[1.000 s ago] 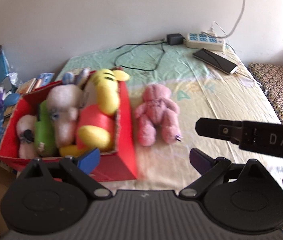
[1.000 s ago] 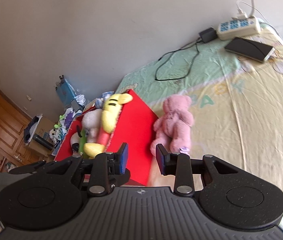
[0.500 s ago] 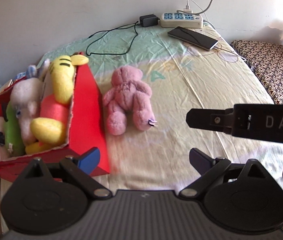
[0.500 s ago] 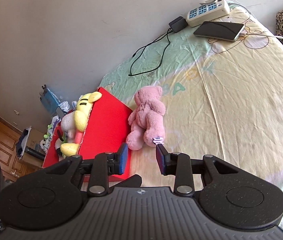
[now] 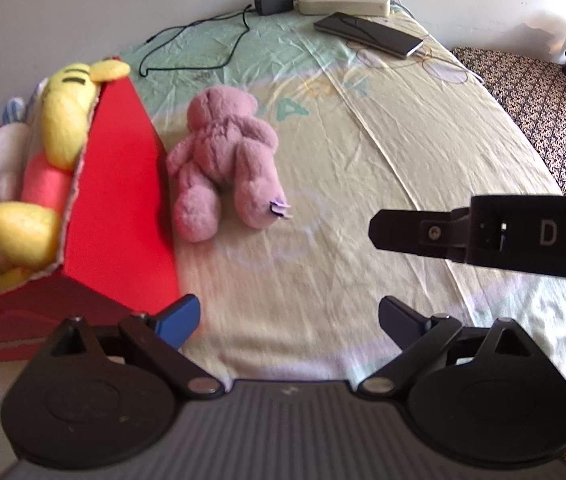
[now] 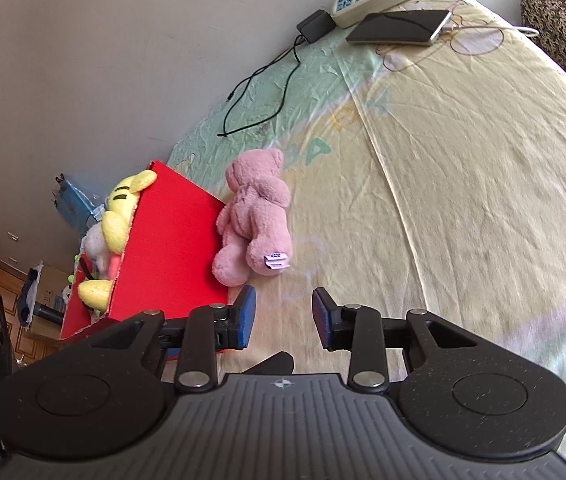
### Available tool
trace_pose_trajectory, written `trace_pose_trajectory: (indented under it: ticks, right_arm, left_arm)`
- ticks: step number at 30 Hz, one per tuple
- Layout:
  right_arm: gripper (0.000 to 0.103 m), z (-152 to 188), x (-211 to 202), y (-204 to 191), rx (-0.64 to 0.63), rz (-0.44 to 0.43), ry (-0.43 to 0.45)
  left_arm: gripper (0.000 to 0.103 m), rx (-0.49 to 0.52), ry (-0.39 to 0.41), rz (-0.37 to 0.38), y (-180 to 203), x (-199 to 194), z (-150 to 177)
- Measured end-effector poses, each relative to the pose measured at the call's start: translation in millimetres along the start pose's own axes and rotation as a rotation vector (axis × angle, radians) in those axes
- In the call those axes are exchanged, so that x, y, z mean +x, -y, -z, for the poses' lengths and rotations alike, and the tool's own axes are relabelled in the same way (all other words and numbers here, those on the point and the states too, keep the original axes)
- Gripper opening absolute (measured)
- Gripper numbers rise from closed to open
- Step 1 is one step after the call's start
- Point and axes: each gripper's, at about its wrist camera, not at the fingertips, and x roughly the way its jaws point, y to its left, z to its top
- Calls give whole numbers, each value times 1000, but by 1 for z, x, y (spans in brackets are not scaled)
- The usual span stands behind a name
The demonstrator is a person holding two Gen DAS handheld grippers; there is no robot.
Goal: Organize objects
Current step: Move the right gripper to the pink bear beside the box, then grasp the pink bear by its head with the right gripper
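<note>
Bed sheet (image 5: 383, 168), wrinkled. Pink bear (image 5: 225, 160) face-down, touching red box (image 5: 119, 208) wall, outside it. Left gripper (image 5: 287, 318) jaws wide, empty; right gripper (image 6: 283, 316) jaws part-open, empty. Risk: soft plush slips a narrow pinch; nudging box. Versus earlier: right jaws wider, both nearer bear.

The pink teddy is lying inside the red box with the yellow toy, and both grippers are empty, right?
Not quite. The pink teddy lies on the bed sheet beside the red box, outside it, as the left wrist view shows. The yellow toy is in the box, and the left gripper and right gripper are both empty.
</note>
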Motion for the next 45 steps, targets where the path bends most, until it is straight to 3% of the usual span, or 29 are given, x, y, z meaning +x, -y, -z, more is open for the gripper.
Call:
trace_pose_trajectory:
  ticks: [8, 18, 28, 37, 38, 45]
  right_arm:
    - [35, 3, 14, 3, 6, 16, -30]
    - [41, -11, 36, 4, -32, 8, -50]
    - [41, -35, 87, -10, -86, -31, -101]
    - [40, -42, 122, -14, -82, -31, -136]
    - [36, -42, 123, -14, -82, -26, -138]
    - [33, -38, 108, -4, -43, -33, -136]
  left_arm:
    - [97, 2, -38, 20, -2, 18, 1]
    - [97, 0, -23, 32, -12, 28, 12]
    - [97, -17, 18, 70, -29, 27, 23]
    - [95, -46, -9, 94, -45, 32, 27]
    - [95, -44, -10, 95, -45, 32, 27]
    - [96, -26, 13, 136, -44, 23, 28]
